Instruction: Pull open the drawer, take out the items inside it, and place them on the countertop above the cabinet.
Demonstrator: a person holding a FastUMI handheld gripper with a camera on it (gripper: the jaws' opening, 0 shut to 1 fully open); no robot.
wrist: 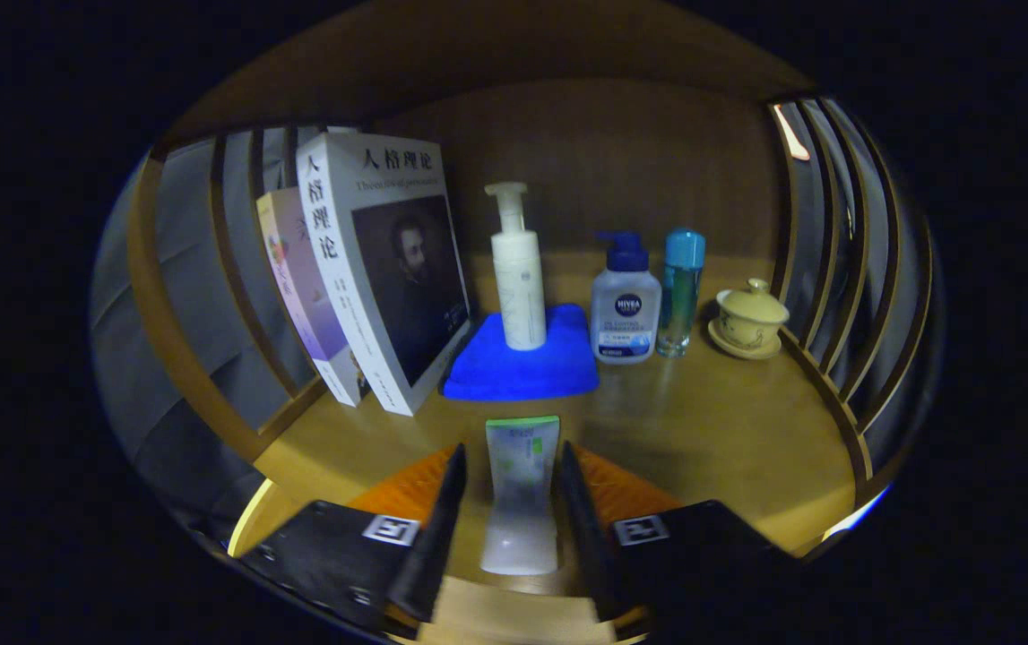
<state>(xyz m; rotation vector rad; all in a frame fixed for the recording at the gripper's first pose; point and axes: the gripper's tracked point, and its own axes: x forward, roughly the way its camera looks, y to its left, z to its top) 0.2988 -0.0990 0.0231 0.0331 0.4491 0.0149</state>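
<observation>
- Low in the frame, your gripper [514, 466] has its two fingers set a little apart with a pale squeeze tube with a green end [521, 497] standing between them; whether both fingers actually press on the tube, you cannot tell from here.
- The tube sits over the glossy wooden countertop [702, 430], just short of the other items.
- Just beyond the fingertips, at centre frame, a folded bright blue cloth [522, 367] lies flat, and a tall white pump bottle [516, 269] stands upright on it.
- Left of the cloth, a thick white paperback with a portrait cover [388, 269] leans against a thinner pastel book [303, 287].
- Right of the cloth stand a squat clear bottle with a dark blue pump [626, 305] and, just beside it, a slim bottle with a teal cap [680, 291].
- At far right, a small cream lidded cup on a saucer [749, 318] sits near the slatted wooden side rail [823, 269].
</observation>
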